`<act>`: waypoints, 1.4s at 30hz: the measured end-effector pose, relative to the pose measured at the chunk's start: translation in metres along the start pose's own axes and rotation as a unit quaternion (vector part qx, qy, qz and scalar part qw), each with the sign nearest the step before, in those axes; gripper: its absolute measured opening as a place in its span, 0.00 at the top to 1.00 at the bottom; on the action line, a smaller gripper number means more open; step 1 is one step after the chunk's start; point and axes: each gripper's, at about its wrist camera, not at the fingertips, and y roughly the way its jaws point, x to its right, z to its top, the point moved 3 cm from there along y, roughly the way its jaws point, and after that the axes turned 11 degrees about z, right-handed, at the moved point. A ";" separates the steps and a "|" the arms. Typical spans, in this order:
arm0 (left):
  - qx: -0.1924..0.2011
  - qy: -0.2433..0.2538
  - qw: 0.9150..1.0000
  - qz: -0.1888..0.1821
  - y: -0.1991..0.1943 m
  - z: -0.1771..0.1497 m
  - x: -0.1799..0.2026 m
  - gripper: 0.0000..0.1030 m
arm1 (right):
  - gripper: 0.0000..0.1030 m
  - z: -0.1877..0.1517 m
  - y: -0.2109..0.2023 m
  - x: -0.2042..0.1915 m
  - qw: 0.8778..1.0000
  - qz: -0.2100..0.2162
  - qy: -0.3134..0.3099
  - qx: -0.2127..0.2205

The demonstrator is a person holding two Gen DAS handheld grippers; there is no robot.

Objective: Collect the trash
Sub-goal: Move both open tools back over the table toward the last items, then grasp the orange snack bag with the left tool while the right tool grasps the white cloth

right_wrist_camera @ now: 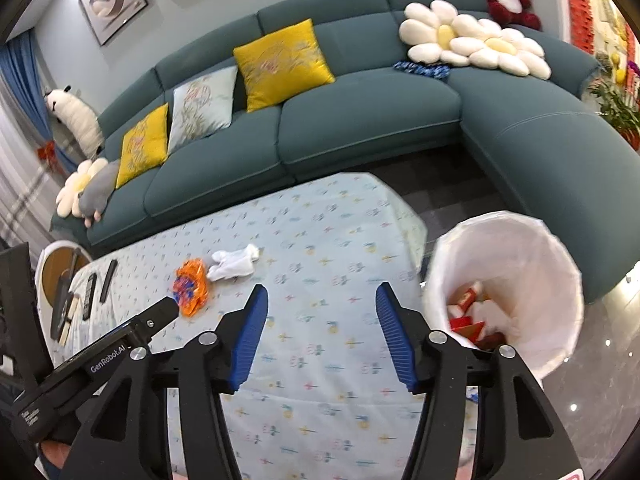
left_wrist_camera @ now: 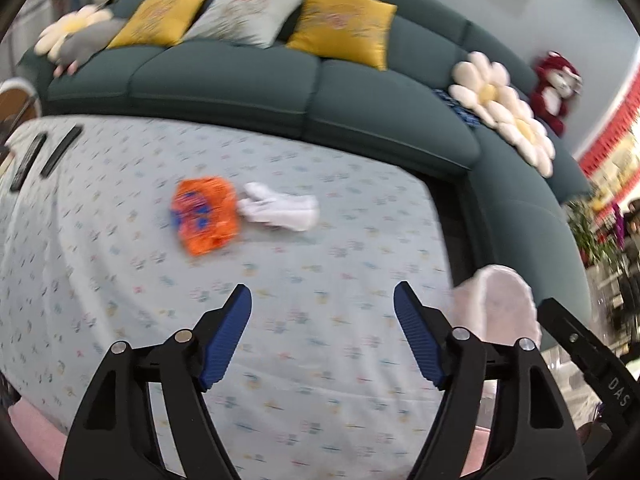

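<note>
A crumpled orange and blue wrapper (left_wrist_camera: 205, 214) lies on the table's patterned cloth (left_wrist_camera: 320, 360), with a crumpled white tissue (left_wrist_camera: 280, 209) touching its right side. Both also show in the right wrist view, the wrapper (right_wrist_camera: 190, 285) and the tissue (right_wrist_camera: 234, 263). My left gripper (left_wrist_camera: 322, 300) is open and empty, above the cloth and short of the wrapper. My right gripper (right_wrist_camera: 321, 293) is open and empty above the cloth. A white-lined trash bin (right_wrist_camera: 532, 280) holding red and white trash stands off the table's right end.
A teal corner sofa (right_wrist_camera: 360, 120) with yellow and pale cushions runs behind the table. Two dark remotes (right_wrist_camera: 100, 280) lie at the table's left end. A round side table (right_wrist_camera: 56, 264) stands at the far left. The other gripper's body (right_wrist_camera: 100, 356) shows at lower left.
</note>
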 end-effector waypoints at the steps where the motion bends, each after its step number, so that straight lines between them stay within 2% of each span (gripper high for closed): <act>1: -0.004 -0.007 1.000 0.006 0.006 0.002 -0.012 0.32 | 0.46 -0.001 0.010 -0.006 1.000 0.002 -0.002 -0.008; 8: -0.035 -0.056 0.997 0.041 0.055 0.018 -0.087 0.28 | 0.43 -0.004 0.081 -0.041 0.999 0.013 0.000 -0.048; 14: -0.070 -0.088 0.992 0.049 0.107 0.038 -0.129 0.27 | 0.43 -0.003 0.151 -0.060 0.996 0.012 0.002 -0.083; 21: -0.104 -0.106 0.988 0.031 0.163 0.056 -0.144 0.27 | 0.43 0.008 0.229 -0.069 0.994 0.002 0.027 -0.107; 26: -0.130 -0.112 0.985 0.021 0.196 0.054 -0.141 0.29 | 0.43 0.007 0.277 -0.062 0.990 -0.011 0.061 -0.129; 29: -0.116 -0.101 0.988 0.026 0.199 0.055 -0.134 0.36 | 0.43 0.005 0.294 -0.058 0.987 -0.012 0.080 -0.136; 30: -0.113 -0.092 0.989 0.021 0.200 0.055 -0.130 0.42 | 0.43 0.003 0.300 -0.058 0.987 -0.014 0.081 -0.141; 31: -0.109 -0.086 0.990 0.023 0.200 0.056 -0.127 0.44 | 0.44 0.001 0.306 -0.058 0.986 -0.015 0.081 -0.147; 34: -0.114 -0.080 0.990 0.006 0.203 0.056 -0.122 0.81 | 0.56 -0.001 0.312 -0.060 0.986 -0.011 0.075 -0.149; 36: -0.123 -0.079 0.989 -0.006 0.205 0.054 -0.120 0.92 | 0.80 -0.003 0.314 -0.064 0.985 0.004 0.065 -0.157; 39: -0.117 -0.076 0.990 -0.002 0.201 0.053 -0.117 0.96 | 0.89 -0.006 0.313 -0.070 0.985 0.011 0.045 -0.167; 42: -0.108 -0.071 0.992 -0.003 0.189 0.054 -0.112 0.97 | 0.90 -0.008 0.304 -0.076 0.985 0.009 0.020 -0.169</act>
